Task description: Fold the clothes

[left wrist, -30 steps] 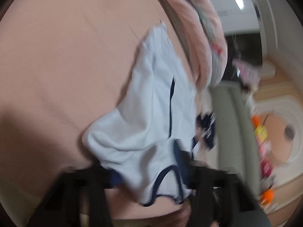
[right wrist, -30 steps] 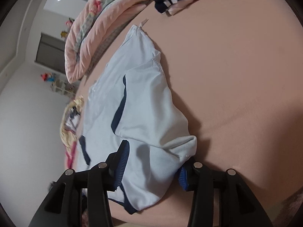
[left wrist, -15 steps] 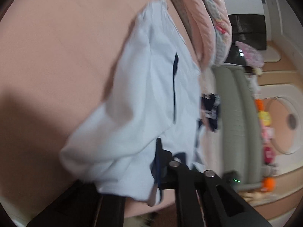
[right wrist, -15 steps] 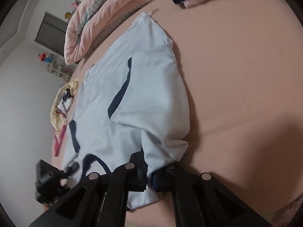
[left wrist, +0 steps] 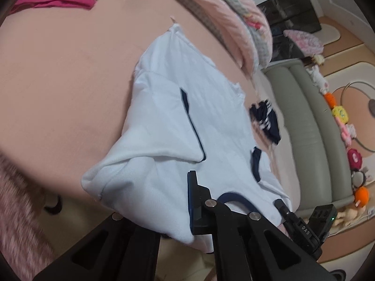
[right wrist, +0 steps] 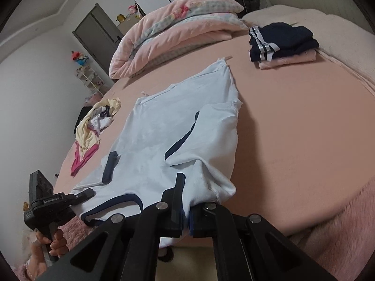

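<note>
1. Roughly mid-fold on one garment: the pale blue T-shirt point(right wrist: 164, 135) lies on the bed point(right wrist: 293, 121) at its near edge, collar end towards us, hem pointing at the rolled pink quilt point(right wrist: 173, 23) by the far edge. One sleeve side is already folded over the body; the other side is still flat.
2. Done, by the look of it: a folded stack of navy and pink clothes point(right wrist: 281, 44) near the far right corner. Left: a loose yellow/magenta heap point(right wrist: 93, 126) at the left edge.
3. Right gripper point(right wrist: 186, 210): jaws clenched on the folded shoulder edge of the shirt.
4. Left gripper point(right wrist: 86, 193): fingertips pinching the shirt's collar-side edge. Its own camera only shows fabric draped between its fingers point(left wrist: 196, 201).
5. Versus 1.0 s ago: the right jaws were wide apart around the fabric, now clamped; both cameras have pulled back and the shirt's near edge is bunched up.
</note>
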`<move>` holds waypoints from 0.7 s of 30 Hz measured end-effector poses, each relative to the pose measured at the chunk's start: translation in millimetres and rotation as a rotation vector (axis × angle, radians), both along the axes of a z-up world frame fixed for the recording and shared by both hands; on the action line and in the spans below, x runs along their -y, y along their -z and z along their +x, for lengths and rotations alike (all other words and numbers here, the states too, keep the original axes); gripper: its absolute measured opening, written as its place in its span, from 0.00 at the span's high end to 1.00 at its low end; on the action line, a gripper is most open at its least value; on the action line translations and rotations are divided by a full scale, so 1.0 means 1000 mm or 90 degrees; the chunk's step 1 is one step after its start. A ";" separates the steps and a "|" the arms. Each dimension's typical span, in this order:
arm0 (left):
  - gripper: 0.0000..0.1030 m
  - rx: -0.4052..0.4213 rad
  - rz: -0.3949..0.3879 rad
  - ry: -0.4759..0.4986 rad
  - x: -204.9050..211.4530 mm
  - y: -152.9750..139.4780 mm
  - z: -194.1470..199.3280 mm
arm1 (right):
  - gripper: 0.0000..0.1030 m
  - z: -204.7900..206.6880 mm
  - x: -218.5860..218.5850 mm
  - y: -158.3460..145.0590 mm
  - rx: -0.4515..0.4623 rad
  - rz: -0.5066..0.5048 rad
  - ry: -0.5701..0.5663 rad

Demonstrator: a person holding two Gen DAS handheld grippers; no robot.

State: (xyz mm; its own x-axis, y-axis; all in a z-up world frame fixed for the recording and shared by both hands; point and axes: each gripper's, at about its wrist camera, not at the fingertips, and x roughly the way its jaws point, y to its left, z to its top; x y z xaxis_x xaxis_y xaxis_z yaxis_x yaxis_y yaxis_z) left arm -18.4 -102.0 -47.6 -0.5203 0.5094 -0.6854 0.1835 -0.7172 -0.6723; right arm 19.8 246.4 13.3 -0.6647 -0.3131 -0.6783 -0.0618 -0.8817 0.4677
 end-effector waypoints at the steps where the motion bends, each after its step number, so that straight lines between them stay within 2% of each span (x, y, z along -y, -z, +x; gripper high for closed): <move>1: 0.99 0.013 -0.013 0.005 -0.003 0.001 0.005 | 1.00 0.007 0.000 0.001 0.012 0.002 -0.003; 6: 0.99 0.041 -0.018 0.032 -0.006 0.002 0.013 | 1.00 0.025 -0.002 0.017 0.085 -0.003 0.003; 8: 0.99 0.031 -0.029 0.062 -0.010 -0.007 0.003 | 1.00 0.019 -0.003 0.013 0.082 0.008 0.002; 10: 0.99 0.028 -0.036 0.094 -0.017 -0.015 -0.018 | 1.00 0.006 0.000 0.000 0.056 0.024 -0.020; 13: 0.99 0.039 -0.037 0.147 -0.028 -0.024 -0.056 | 1.00 -0.032 0.001 -0.018 0.035 0.037 -0.057; 17: 0.99 0.021 -0.048 0.166 -0.026 -0.039 -0.114 | 1.00 -0.097 -0.008 -0.029 0.036 0.031 -0.078; 20: 0.98 0.018 -0.040 0.163 -0.022 -0.036 -0.166 | 0.99 -0.149 -0.019 -0.032 0.035 0.025 -0.075; 21: 0.97 0.035 -0.032 0.160 -0.020 -0.027 -0.186 | 0.99 -0.167 -0.022 -0.029 0.042 0.030 -0.067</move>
State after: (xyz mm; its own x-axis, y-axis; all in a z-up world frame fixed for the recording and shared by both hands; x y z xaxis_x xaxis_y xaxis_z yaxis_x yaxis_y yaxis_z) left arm -204.6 -81.6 -20.8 -0.3435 0.5824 -0.7367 0.0308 -0.7771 -0.6286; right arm -146.7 268.9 42.6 -0.5836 -0.3453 -0.7350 0.0025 -0.9059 0.4235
